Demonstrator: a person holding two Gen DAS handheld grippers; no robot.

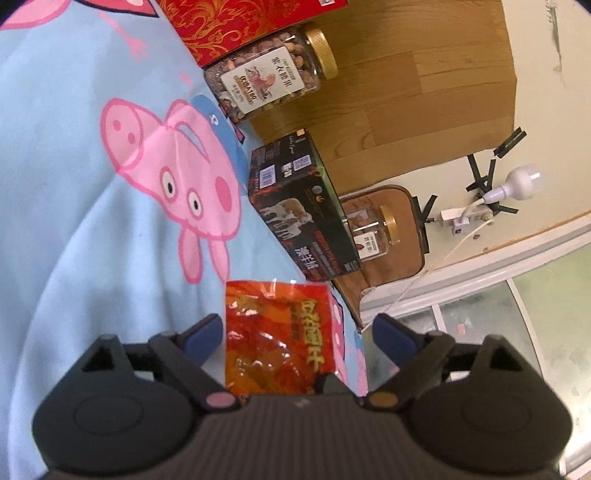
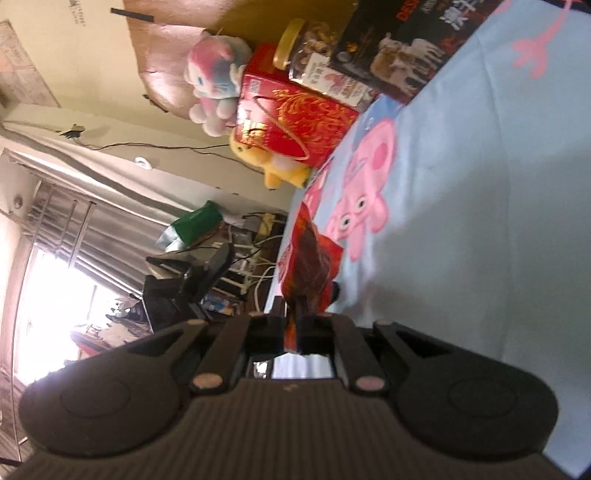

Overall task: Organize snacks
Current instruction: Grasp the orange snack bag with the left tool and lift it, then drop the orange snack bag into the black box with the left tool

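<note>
A red-orange snack packet [image 1: 280, 339] lies on the light blue pig-print sheet [image 1: 92, 221], between the spread blue fingers of my left gripper [image 1: 295, 328], which is open around it without pinching. My right gripper [image 2: 293, 314] is shut on the edge of a red snack packet [image 2: 310, 258] and holds it on edge by the bed's rim. A dark snack box [image 1: 299, 206], a nut jar with a gold lid [image 1: 273, 74] and a red gift box [image 1: 236, 26] stand in a row along the bed's edge; they also show in the right wrist view: the dark box [image 2: 410, 48], the jar [image 2: 314, 62], the red box [image 2: 295, 118].
A second gold-lidded jar [image 1: 376, 236] stands behind the dark box by a wooden headboard [image 1: 424, 92]. Plush toys [image 2: 218, 85] sit beyond the red box. A power strip with cables [image 1: 469, 218] hangs on the wall. Clutter and a window [image 2: 55, 288] lie off the bed's side.
</note>
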